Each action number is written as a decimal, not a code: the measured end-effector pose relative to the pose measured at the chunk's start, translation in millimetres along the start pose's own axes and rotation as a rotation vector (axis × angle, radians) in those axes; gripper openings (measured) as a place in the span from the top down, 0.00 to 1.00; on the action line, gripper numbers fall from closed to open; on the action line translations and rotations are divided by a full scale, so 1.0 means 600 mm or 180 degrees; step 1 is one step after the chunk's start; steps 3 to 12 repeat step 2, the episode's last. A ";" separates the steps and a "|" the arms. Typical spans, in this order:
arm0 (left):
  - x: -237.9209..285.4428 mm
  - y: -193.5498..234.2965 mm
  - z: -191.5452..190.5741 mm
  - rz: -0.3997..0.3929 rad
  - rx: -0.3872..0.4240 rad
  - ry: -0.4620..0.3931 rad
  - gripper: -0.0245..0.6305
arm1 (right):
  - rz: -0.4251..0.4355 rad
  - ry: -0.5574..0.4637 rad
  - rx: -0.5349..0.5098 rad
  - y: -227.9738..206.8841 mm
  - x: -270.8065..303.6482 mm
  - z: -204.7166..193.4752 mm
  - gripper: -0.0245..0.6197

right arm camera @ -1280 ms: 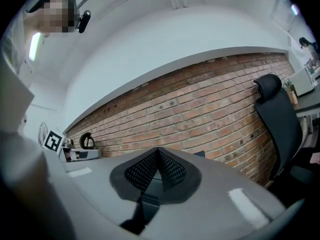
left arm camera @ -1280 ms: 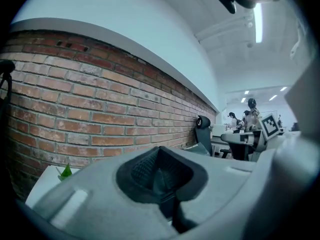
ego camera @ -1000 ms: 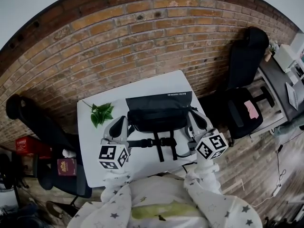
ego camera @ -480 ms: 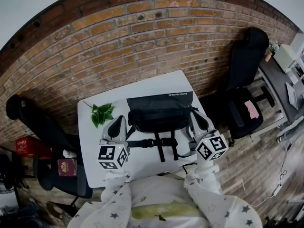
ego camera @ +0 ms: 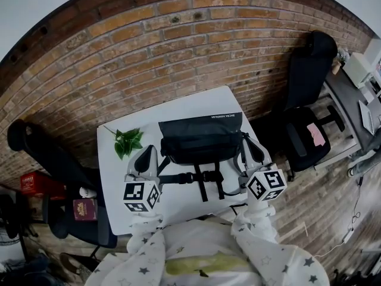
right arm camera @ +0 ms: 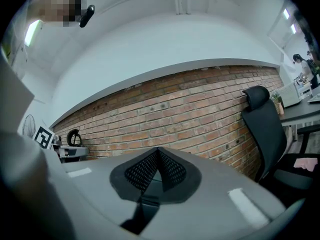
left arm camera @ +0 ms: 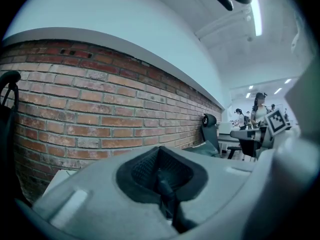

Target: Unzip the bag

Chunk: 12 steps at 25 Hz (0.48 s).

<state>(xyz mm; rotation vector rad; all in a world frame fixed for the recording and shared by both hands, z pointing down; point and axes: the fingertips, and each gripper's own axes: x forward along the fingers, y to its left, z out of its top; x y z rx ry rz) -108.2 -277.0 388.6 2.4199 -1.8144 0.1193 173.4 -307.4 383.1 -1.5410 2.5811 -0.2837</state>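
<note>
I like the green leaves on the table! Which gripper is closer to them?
Left. The left gripper is close beside the leafy sprig, at the left end of the black bag; the right gripper is at the bag's other end.

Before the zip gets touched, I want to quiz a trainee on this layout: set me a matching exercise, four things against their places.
Sides are as seen in the head view.

Things:
1. black bag
2. leafy sprig
3. pink sheet
4. dark red booklet

Places:
A. on the left chair, beside the white table
B. in the middle of the table
C. on the right chair
D. on the table, left of the bag

Pairs: 1-B, 2-D, 3-C, 4-A.
</note>
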 end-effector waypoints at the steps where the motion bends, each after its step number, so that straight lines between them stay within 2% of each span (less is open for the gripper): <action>1: 0.000 0.000 0.000 -0.0001 -0.0002 -0.0003 0.97 | -0.0018 -0.0001 -0.0004 -0.002 -0.001 0.000 0.95; 12: 0.001 0.000 -0.001 -0.0002 -0.0004 -0.0006 0.97 | -0.0036 -0.0001 -0.0008 -0.004 -0.001 -0.001 0.95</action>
